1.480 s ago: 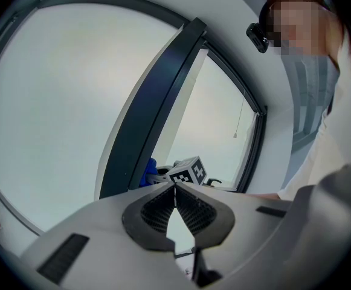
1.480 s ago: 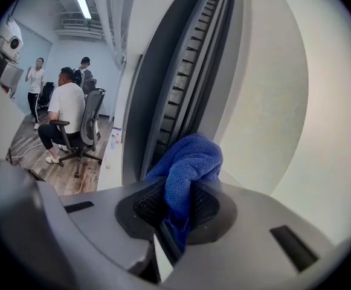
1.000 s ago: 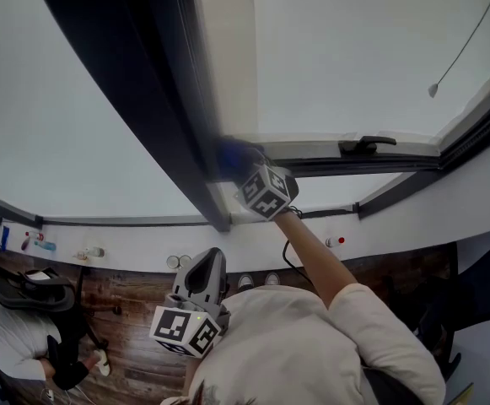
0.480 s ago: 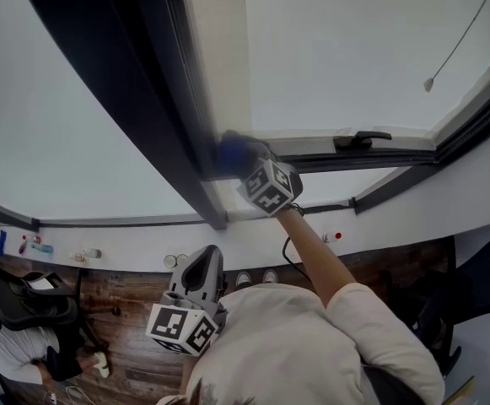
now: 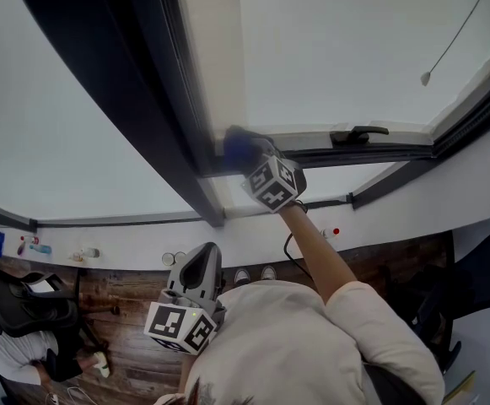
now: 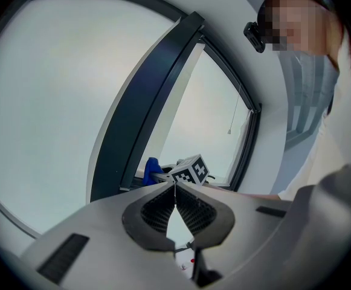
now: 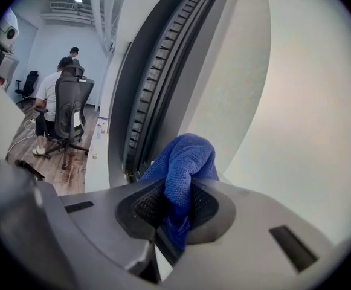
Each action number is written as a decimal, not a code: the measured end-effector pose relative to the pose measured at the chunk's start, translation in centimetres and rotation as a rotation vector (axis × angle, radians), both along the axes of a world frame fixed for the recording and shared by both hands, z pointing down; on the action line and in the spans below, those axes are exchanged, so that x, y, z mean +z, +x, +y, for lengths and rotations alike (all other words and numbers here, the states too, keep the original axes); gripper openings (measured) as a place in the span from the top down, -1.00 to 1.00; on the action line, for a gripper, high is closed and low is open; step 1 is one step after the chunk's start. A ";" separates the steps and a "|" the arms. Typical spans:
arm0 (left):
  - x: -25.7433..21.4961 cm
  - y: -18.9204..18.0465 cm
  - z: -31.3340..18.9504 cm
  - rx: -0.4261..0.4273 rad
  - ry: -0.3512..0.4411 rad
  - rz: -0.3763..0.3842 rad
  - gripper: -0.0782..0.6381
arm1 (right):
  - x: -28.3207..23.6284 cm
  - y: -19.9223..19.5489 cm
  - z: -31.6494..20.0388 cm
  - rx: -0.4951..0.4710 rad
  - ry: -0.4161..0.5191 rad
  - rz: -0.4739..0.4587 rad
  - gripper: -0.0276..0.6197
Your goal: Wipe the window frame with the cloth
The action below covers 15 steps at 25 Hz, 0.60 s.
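1. Two pale window panes fill most of the head view. Between them runs the dark upright of the window frame [image 5: 143, 99], which meets a lower horizontal rail on the right-hand pane.
2. One white sill [image 5: 126, 247] runs below the glass, with wooden floor [image 5: 118, 310] beneath it.
3. One pale-sleeved arm [image 5: 329, 268] reaches up from the person's shoulder to the right gripper [image 5: 243, 154]. Its marker cube sits just below the corner where the upright and the rail join.
4. One left gripper [image 5: 199, 270] hangs low by the person's chest, well apart from the frame. In the left gripper view its jaws stand pressed together at the tips with nothing between them, pointing up toward the glass.
5. One right gripper [image 7: 175, 201] has its jaws clamped on the cloth [image 7: 184, 159]. The cloth is blue and bunched, bulging out above the pads.
6. One cloth [image 5: 238, 146], in the head view, lies at that frame corner, against the dark upright. In the right gripper view it sits just beside the ribbed dark channel [image 7: 163, 71] of the frame.
7. One black office chair [image 7: 72, 110] with a seated person [image 7: 47, 95] stands far down the room.
8. One black window handle [image 5: 358, 132] lies on the lower rail, right of the cloth and apart from it.
9. Several small bottles [image 5: 35, 246] stand at the sill's far left end.
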<state>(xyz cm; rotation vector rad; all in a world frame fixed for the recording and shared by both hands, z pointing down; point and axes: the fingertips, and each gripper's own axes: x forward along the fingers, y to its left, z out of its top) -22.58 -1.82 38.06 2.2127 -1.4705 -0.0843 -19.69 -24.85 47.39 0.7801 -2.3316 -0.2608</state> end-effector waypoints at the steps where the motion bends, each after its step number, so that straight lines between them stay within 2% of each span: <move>1: 0.0 0.1 0.0 0.003 -0.001 0.001 0.75 | 0.0 0.3 -0.1 0.005 -0.002 -0.002 0.77; 7: 0.1 1.0 -0.2 0.023 -0.001 0.009 0.75 | 0.0 2.0 -0.3 0.035 -0.004 -0.004 0.77; 15: 0.2 1.6 -0.6 0.034 0.001 0.010 0.75 | -0.1 3.9 -0.6 0.079 0.044 -0.020 0.77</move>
